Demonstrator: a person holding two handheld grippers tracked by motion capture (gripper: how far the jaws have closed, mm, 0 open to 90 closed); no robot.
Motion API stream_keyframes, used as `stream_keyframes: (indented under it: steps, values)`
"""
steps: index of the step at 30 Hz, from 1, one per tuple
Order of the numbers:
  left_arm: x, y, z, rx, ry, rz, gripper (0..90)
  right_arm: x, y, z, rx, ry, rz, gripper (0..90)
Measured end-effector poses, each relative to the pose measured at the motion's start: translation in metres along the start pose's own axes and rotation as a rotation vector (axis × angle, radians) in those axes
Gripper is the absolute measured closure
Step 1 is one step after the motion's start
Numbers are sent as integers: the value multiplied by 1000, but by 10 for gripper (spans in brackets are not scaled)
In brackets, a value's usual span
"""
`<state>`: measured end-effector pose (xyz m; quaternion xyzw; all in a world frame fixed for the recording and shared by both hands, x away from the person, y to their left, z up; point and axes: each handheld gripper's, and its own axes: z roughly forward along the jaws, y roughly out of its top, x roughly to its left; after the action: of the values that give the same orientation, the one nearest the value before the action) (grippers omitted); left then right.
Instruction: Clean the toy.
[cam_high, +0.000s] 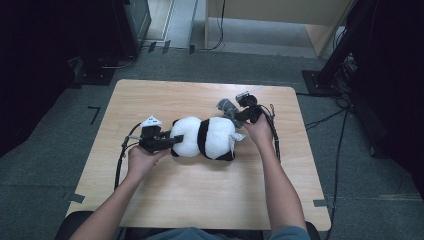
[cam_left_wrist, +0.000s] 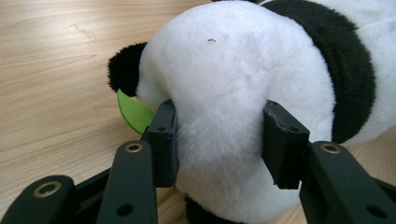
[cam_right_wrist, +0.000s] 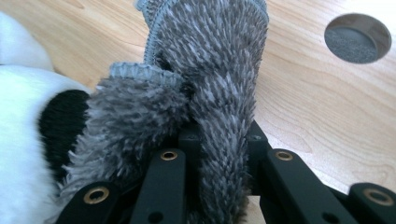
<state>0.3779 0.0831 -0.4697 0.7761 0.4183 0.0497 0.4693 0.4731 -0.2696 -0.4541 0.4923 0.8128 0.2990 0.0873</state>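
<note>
**Panda toy pinned at one end, grey cloth clamped at the other**

In the high view a plush panda (cam_high: 205, 138) lies on its side at the centre of the wooden table (cam_high: 200, 195). The left gripper (cam_high: 169, 143), left of centre, has its 2 jaws partly closed around the toy's white end, the pads (cam_left_wrist: 164, 140) pressing into the fur on both sides. A green felt piece (cam_left_wrist: 133, 112) pokes out beside a black ear at middle left of the left gripper view. The right gripper (cam_high: 239, 119), upper right of centre, is squeezed tight on a fluffy grey cloth (cam_right_wrist: 205, 93), which stands up between its jaws, just beside the panda. A round hole (cam_right_wrist: 357, 38) in the tabletop sits at upper right of the right gripper view.
</note>
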Motion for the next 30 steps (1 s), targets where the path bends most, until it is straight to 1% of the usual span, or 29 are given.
stream_keyframes:
  steps: [3, 4, 6, 7, 9, 10, 11, 12, 13, 15, 17, 18, 19, 20, 21, 23, 25, 26, 28, 29, 30]
  values:
    - [0, 0, -1, -1, -4, -2, 535, -3, -5, 5, 26, -25, 11, 770]
    - [0, 0, -1, 0, -4, -3, 535, -4, -7, 7, 27, -25, 17, 770]
    - [0, 0, -1, 1, -4, -3, 535, -8, -11, 9, 19, -29, 33, 770]
    - [0, 0, -1, 1, -3, -3, 535, -9, -13, 11, 29, -35, 40, 770]
    - [0, 0, -1, 2, -2, -2, 535, -12, -18, 12, 16, -27, 55, 770]
    - [0, 0, -1, 3, -2, 0, 535, -13, -18, 11, 13, -23, 73, 770]
    - [0, 0, -1, 3, -2, -1, 535, -13, -18, 11, 16, -27, 72, 770]
    - [0, 0, -1, 3, -2, -1, 535, -14, -18, 10, 19, -38, 58, 770]
    - [0, 0, -2, 3, -1, -2, 535, -13, -17, 7, 26, -51, 61, 769]
    - [-1, 0, -2, 5, 1, 3, 535, -13, -14, -2, -4, -60, 66, 770]
    - [-1, 0, -2, 3, 2, 2, 534, -11, -10, -15, -52, -61, 50, 769]
    - [-1, 0, -2, 3, 2, 0, 534, -10, -9, -22, -75, -71, 39, 769]
    - [-1, 0, -2, 2, 3, -1, 534, -9, -8, -27, -91, -75, 42, 768]
    - [-2, 0, -2, 2, 4, -2, 534, -8, -8, -36, -118, -71, 45, 768]
    - [-2, 0, -2, 3, 4, -4, 534, -7, -7, -42, -131, -74, 49, 768]
    - [-2, 0, -3, -2, 4, -13, 534, -2, -4, -54, -138, -79, 42, 768]
    - [-3, 0, -4, -2, 6, -19, 534, 4, 0, -66, -157, -81, 20, 768]
    - [-3, 0, -5, -3, 9, -20, 534, 8, 2, -71, -164, -79, 17, 768]
    - [-2, 1, -6, -3, 13, -27, 534, 17, 7, -81, -179, -64, -5, 768]
    - [-2, 1, -7, -3, 15, -29, 534, 22, 9, -86, -177, -59, -12, 768]
    - [-2, 1, -7, -3, 15, -26, 534, 27, 12, -89, -177, -50, -30, 768]
